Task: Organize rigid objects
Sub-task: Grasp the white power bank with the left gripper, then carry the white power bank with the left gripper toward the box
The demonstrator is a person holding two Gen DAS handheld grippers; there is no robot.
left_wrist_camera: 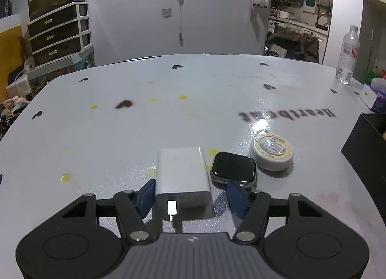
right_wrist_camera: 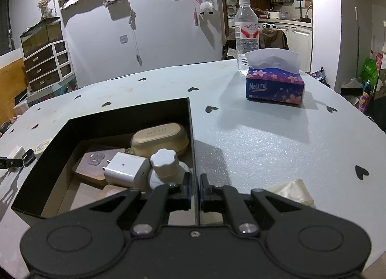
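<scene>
A white charger block (left_wrist_camera: 182, 175) lies on the pale table (left_wrist_camera: 144, 134) between the blue pads (left_wrist_camera: 146, 197) of my left gripper (left_wrist_camera: 191, 191). The left pad is at the block's side, while a gap shows between the block and the right pad, so the gripper is open. Just right of the block lie a black smartwatch face (left_wrist_camera: 232, 168) and a round tin (left_wrist_camera: 272, 150). My right gripper (right_wrist_camera: 196, 183) is shut on the right wall of the black box (right_wrist_camera: 120, 115). The box holds a beige case (right_wrist_camera: 159, 138), a white plug (right_wrist_camera: 126, 170) and a white knob-topped piece (right_wrist_camera: 165, 160).
A water bottle (right_wrist_camera: 246, 35) and a blue tissue pack (right_wrist_camera: 275, 86) stand at the table's far right. A crumpled pale wrapper (right_wrist_camera: 294, 192) lies near my right gripper. The black box (left_wrist_camera: 366, 158) sits at the right edge of the left wrist view.
</scene>
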